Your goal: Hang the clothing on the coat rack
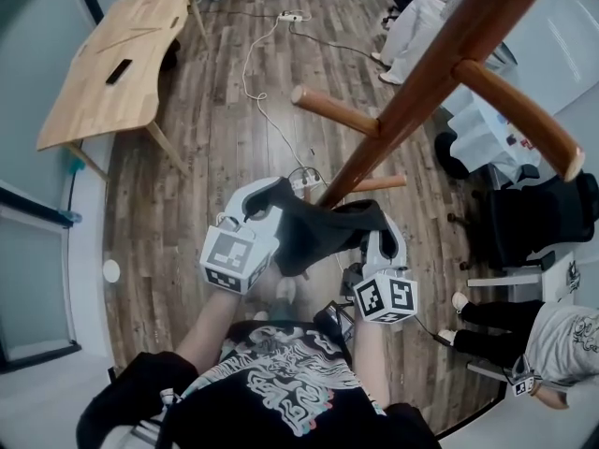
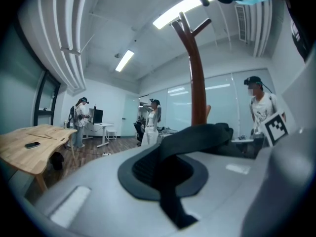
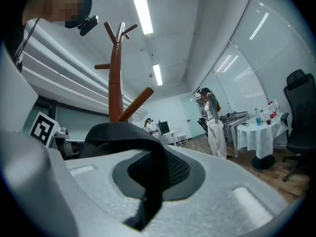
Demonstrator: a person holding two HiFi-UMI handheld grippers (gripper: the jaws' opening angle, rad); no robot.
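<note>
The left gripper (image 2: 165,174) has its jaws pressed together on a fold of the dark garment (image 2: 197,135), and a strip of the cloth trails out between the pads toward the camera. The right gripper (image 3: 150,174) pinches the same cloth in the same way, its jaws closed on a dark band that hangs out of the nip.

In the head view the garment is held up in the air, slung between the two grippers. It sits just in front of the lower pole of the coat rack (image 1: 412,92) (whether it touches the wood cannot be told). A short peg (image 1: 379,183) juts out just above the garment's right part, and longer pegs branch off higher up.

Below is a wood-plank floor (image 1: 215,148). A wooden table (image 1: 122,54) stands near its far left corner, and a cable (image 1: 257,73) snakes across the boards beside it. A black office chair (image 1: 533,218) stands at the right edge. Several people stand farther back in the room.
</note>
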